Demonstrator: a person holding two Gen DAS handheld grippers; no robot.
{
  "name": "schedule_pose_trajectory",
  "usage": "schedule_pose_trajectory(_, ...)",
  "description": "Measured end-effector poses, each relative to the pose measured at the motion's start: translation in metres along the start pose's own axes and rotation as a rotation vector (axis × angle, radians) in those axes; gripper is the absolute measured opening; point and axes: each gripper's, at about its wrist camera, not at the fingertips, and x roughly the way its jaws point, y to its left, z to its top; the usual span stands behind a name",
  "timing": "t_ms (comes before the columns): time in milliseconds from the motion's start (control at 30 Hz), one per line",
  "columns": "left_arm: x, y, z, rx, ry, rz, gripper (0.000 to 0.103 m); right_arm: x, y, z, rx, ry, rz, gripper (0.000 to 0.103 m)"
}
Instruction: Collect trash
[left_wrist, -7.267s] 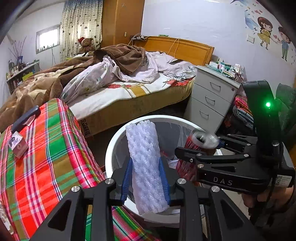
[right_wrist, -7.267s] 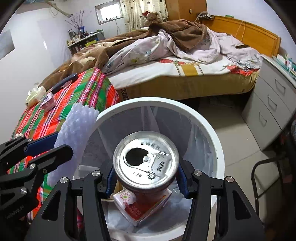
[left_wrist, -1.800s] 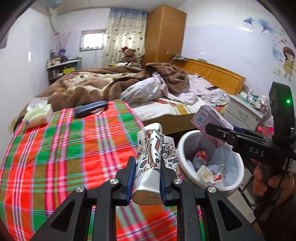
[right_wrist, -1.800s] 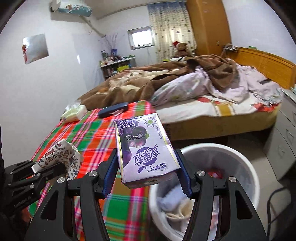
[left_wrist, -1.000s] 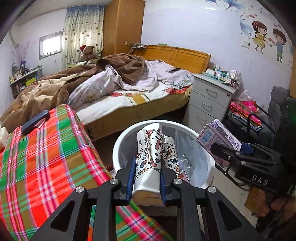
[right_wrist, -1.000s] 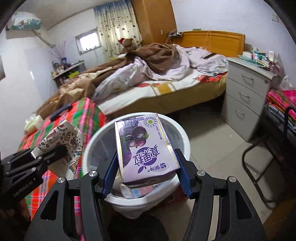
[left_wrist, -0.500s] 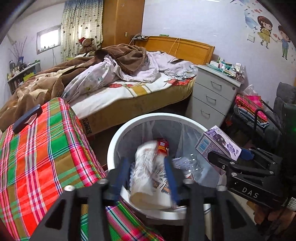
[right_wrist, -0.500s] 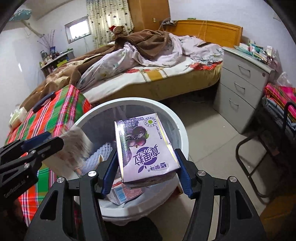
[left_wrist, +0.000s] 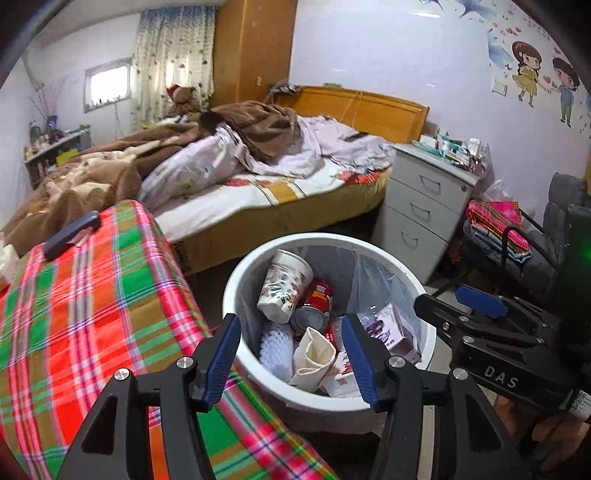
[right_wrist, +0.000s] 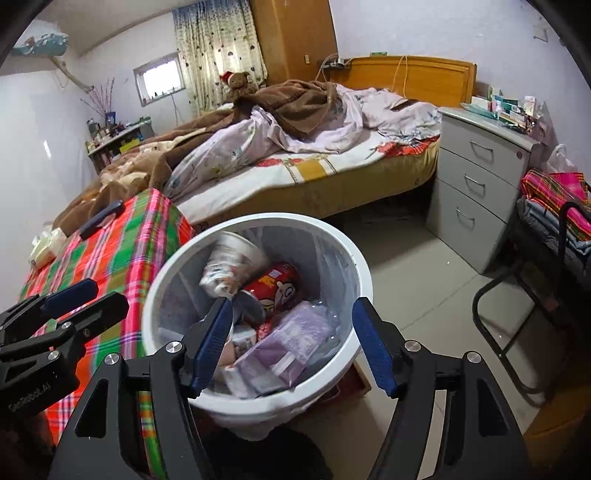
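A white trash bin (left_wrist: 236, 280) with a clear liner stands on the floor beside the plaid-covered table. Inside it lie a patterned paper cup (left_wrist: 284, 291), a red can (left_wrist: 317, 295), a white foam net (left_wrist: 275, 350) and a purple carton (left_wrist: 388, 325). My left gripper (left_wrist: 291, 325) hangs over the bin's near rim, its jaws opening with nothing between them. My right gripper (right_wrist: 291, 304) is also above the bin (right_wrist: 347, 251), its jaws opening and empty. The purple carton (right_wrist: 291, 343) lies blurred below it, next to the cup (right_wrist: 232, 262).
The table with the red and green plaid cloth (left_wrist: 92, 314) is left of the bin, and a dark case (left_wrist: 70, 232) lies on it. Behind are an unmade bed (left_wrist: 258, 177) and a grey drawer cabinet (left_wrist: 421, 206). A black metal frame (right_wrist: 517, 295) with folded clothes stands at right.
The patterned cup has dropped from my left gripper into the bin. The purple carton has left my right gripper and now lies in the bin. Both pairs of jaws stand wider.
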Motion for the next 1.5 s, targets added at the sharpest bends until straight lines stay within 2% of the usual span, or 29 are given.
schedule_pose_trajectory(367, -0.062, 0.001, -0.037, -0.021, -0.089, 0.106, 0.057, -0.040, 0.028, -0.023, -0.030, -0.127, 0.018, 0.069)
schedule_pose_trajectory(633, -0.093, 0.000, -0.065, -0.042, -0.136, 0.129, 0.057, -0.059, 0.040, -0.040, -0.039, -0.185, 0.002, 0.069)
schedule_pose_trajectory(967, -0.107, -0.004, -0.082, -0.046, -0.165, 0.146, 0.058, -0.062, 0.046, -0.052, -0.039, -0.211, -0.027, 0.069)
schedule_pose_trajectory(1500, -0.113, -0.010, -0.083, -0.040, -0.174, 0.157, 0.058, -0.067, 0.050, -0.059, -0.037, -0.224, -0.030, 0.069)
